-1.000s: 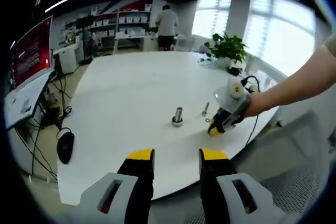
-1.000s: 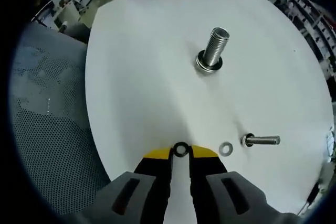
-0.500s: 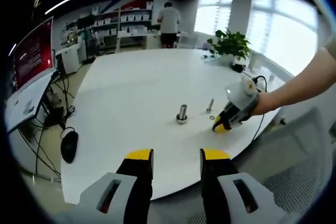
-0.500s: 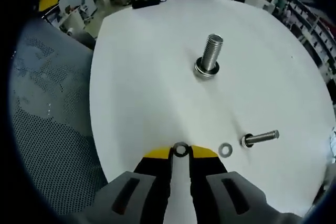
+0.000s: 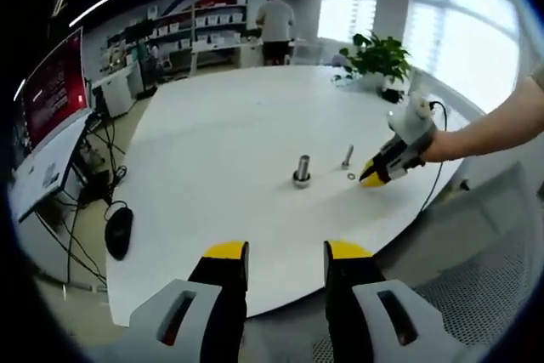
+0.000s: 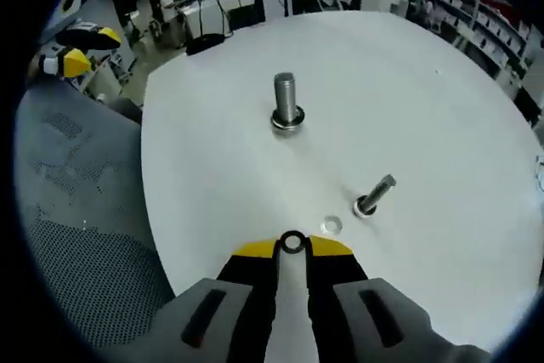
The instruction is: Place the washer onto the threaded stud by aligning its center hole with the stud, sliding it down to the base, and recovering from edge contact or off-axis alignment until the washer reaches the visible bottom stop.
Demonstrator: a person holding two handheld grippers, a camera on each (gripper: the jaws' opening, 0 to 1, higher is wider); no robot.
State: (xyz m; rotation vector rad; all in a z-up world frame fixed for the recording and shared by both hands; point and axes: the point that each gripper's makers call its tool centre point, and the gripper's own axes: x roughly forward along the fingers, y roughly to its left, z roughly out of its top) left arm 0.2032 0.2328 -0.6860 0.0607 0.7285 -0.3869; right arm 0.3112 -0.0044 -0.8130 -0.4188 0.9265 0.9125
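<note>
Right gripper view: my right tongs (image 6: 292, 245) pinch a small dark washer (image 6: 292, 242) edge-on between their yellow tips, held above the near rim of the round white bench (image 6: 425, 108). Ahead stands the upright threaded stud (image 6: 286, 101), with what looks like a washer already seated at its base; it is well apart from the washer I hold. Between us, off to the right, a loose bolt (image 6: 375, 195) lies on its side, and a spare washer (image 6: 331, 226) lies flat just beside its head. Neither sits on the straight line from my tips to the stud. A mesh chair (image 6: 76, 201) fills the left side below the bench rim, and the yellow tips of the left tongs (image 6: 72, 50) show at upper left.

In the left gripper view, my left tongs (image 5: 286, 252) are parted with nothing between them, held off the near rim of the bench (image 5: 212, 133). I see the stud (image 5: 302, 169) mid-bench, the loose bolt (image 5: 348, 156) to its right, and the right tongs (image 5: 375, 178) coming in beside the bolt. A black mouse (image 5: 118, 232) lies on the floor at left, a potted plant (image 5: 378, 59) stands at the far rim, and a person (image 5: 274, 23) stands by distant shelves.
</note>
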